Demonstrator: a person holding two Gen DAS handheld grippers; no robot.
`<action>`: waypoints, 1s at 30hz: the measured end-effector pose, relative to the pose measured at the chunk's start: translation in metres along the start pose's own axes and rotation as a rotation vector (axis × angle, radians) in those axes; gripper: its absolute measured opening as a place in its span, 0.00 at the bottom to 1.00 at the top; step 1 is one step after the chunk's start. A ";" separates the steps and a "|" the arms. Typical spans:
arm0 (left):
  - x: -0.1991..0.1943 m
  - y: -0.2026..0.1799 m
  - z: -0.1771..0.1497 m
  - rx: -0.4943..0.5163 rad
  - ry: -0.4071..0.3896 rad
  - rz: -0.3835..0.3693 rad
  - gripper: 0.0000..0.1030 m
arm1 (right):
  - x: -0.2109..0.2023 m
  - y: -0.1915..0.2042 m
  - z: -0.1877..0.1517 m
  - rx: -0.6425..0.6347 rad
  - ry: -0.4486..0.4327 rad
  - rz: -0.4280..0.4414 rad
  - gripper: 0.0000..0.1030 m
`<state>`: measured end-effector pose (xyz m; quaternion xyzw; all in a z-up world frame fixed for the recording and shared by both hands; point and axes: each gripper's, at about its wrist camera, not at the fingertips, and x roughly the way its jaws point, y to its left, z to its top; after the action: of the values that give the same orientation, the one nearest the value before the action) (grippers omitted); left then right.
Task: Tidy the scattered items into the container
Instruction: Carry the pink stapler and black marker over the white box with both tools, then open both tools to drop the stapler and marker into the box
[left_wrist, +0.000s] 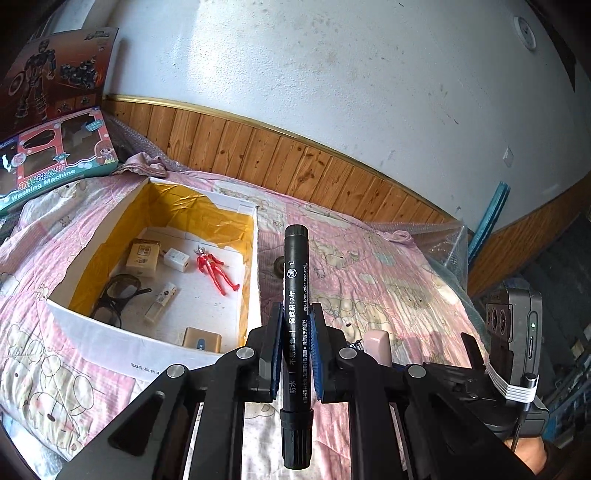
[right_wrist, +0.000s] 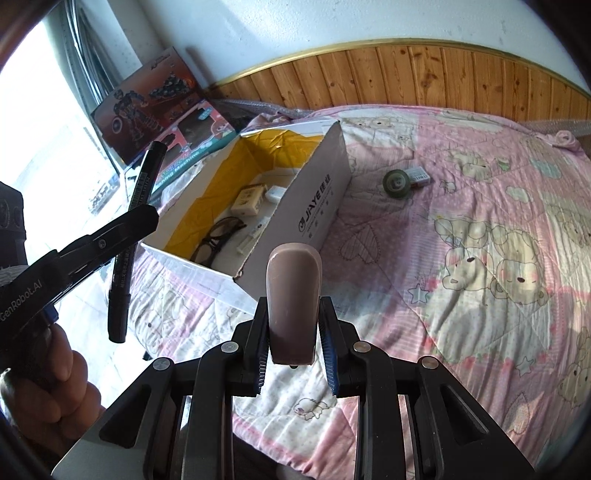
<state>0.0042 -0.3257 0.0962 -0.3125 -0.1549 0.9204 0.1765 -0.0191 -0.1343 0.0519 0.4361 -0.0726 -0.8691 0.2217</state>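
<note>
My left gripper (left_wrist: 294, 317) is shut on a black marker pen (left_wrist: 295, 280), which points forward above the pink quilt, just right of the open white box (left_wrist: 110, 343) with yellow lining. The box holds a red figure (left_wrist: 216, 267), dark glasses (left_wrist: 118, 295) and several small packs. My right gripper (right_wrist: 293, 317) is shut on a rounded pinkish-brown item (right_wrist: 293, 284), near the box's (right_wrist: 317, 199) printed side wall. From the right wrist the left gripper (right_wrist: 133, 221) shows with the marker (right_wrist: 118, 295). A green round item (right_wrist: 396, 182) and a small white pack (right_wrist: 417, 175) lie on the quilt.
Toy boxes (left_wrist: 55, 158) lean at the head of the bed beside the container. A wood-panelled wall (right_wrist: 424, 74) runs behind the bed. The pink quilt (right_wrist: 480, 258) spreads wide to the right. A person's hand (right_wrist: 55, 387) grips the left tool.
</note>
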 end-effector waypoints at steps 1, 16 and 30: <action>-0.001 0.005 0.002 -0.007 -0.005 0.003 0.14 | 0.001 0.003 0.003 -0.006 0.001 0.003 0.25; 0.000 0.065 0.035 -0.117 -0.028 0.036 0.14 | 0.025 0.051 0.064 -0.115 -0.016 0.040 0.25; 0.048 0.089 0.062 -0.203 0.081 0.021 0.14 | 0.064 0.063 0.136 -0.223 0.009 0.021 0.25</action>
<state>-0.0906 -0.3959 0.0830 -0.3672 -0.2370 0.8884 0.1403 -0.1396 -0.2282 0.1083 0.4118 0.0210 -0.8675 0.2784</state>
